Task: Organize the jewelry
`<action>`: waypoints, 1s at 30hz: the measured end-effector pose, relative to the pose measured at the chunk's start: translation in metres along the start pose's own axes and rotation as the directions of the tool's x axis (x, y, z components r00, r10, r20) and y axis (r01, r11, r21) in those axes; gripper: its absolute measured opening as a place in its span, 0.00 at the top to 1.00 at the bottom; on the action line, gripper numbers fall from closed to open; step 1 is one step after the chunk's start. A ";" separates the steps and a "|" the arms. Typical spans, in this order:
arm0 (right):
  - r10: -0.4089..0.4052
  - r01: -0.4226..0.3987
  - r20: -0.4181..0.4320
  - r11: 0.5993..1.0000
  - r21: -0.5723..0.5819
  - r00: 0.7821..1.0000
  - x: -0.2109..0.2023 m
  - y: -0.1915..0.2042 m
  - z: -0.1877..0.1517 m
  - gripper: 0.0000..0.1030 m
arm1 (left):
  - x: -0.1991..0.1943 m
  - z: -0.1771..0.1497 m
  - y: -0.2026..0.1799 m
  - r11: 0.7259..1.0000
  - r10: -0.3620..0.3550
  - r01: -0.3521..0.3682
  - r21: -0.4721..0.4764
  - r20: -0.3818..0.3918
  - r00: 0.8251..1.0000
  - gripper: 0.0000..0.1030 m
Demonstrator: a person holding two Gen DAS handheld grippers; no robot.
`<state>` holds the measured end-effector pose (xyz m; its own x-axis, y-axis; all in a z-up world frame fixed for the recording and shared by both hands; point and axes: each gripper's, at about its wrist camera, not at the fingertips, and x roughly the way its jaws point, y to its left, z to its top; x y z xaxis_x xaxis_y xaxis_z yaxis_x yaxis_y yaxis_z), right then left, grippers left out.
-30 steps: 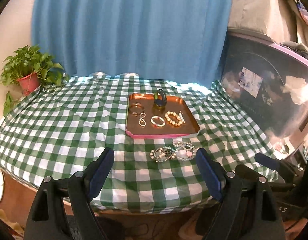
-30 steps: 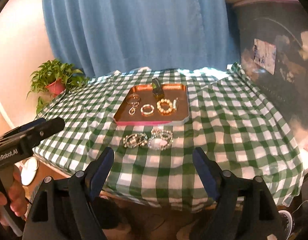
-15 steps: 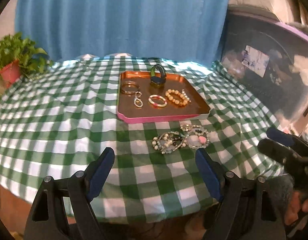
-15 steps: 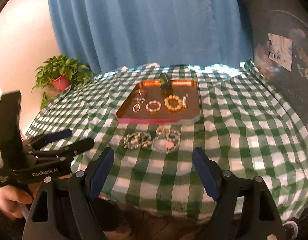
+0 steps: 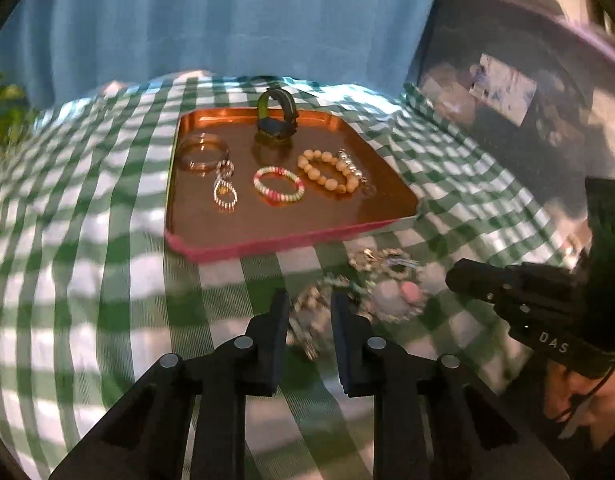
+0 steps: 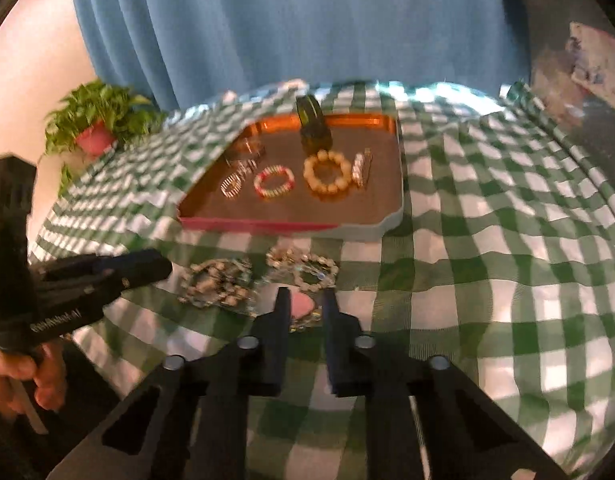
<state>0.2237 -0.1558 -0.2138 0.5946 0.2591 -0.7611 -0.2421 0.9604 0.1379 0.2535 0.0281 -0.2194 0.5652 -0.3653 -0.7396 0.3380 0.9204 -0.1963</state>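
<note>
Worktop under a green-and-white checked cloth [image 6: 487, 264], blue curtain [image 6: 291, 20] behind. A copper tray [image 5: 267, 224] with a pink front rim sits mid-cloth.

In the tray: a dark watch [image 5: 276, 118] standing on its strap at the back; a clear bangle [image 5: 202, 153] at the left; a small chain piece [image 5: 224, 194] just in front of the bangle; a pink-and-white bead bracelet [image 5: 278, 184] in the middle; a tan bead bracelet [image 5: 327, 170] to its right, with a silvery clasp piece [image 5: 353, 166] touching its far side.

On the cloth just in front of the tray lie two loose bracelets, side by side and touching: a mixed-bead one [image 6: 215, 282] on the left, and a greenish one with a pink stone [image 6: 303, 276] on the right (both blurred in the left view).

Left claw [image 5: 305, 312]: fingers narrowed to a small gap, tips down at the mixed-bead bracelet; whether they pinch it or only straddle it cannot be told through the blur.

Right claw [image 6: 303, 308]: fingers likewise drawn close, tips either side of the pink stone; contact not clear.

Each claw shows in the other's view, low over the cloth's front edge. A potted plant [image 6: 97, 124] stands at the far left corner.
</note>
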 end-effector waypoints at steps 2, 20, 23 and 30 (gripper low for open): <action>-0.006 0.006 -0.025 1.000 -0.013 1.000 0.012 -0.004 0.001 0.89 | 0.017 0.004 -0.002 0.999 -0.034 0.035 0.037 -0.039 0.999 0.79; -0.047 0.048 0.018 0.996 -0.076 0.999 0.024 -0.010 0.004 0.94 | 0.004 0.006 0.001 0.997 -0.075 0.075 -0.002 0.017 0.997 0.96; -0.035 0.039 0.066 0.997 -0.062 0.997 0.000 -0.008 0.006 0.94 | -0.014 -0.002 0.008 0.994 -0.088 0.088 -0.061 0.011 0.996 0.96; -0.003 0.008 0.084 0.998 -0.060 0.996 -0.038 0.003 -0.006 0.94 | -0.035 -0.031 0.039 0.990 0.011 -0.016 -0.138 -0.034 0.999 0.96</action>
<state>0.1962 -0.1636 -0.1883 0.6575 0.2639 -0.7057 -0.2826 0.9547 0.0937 0.2237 0.0806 -0.2211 0.5428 -0.3501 -0.7634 0.2217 0.9365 -0.2718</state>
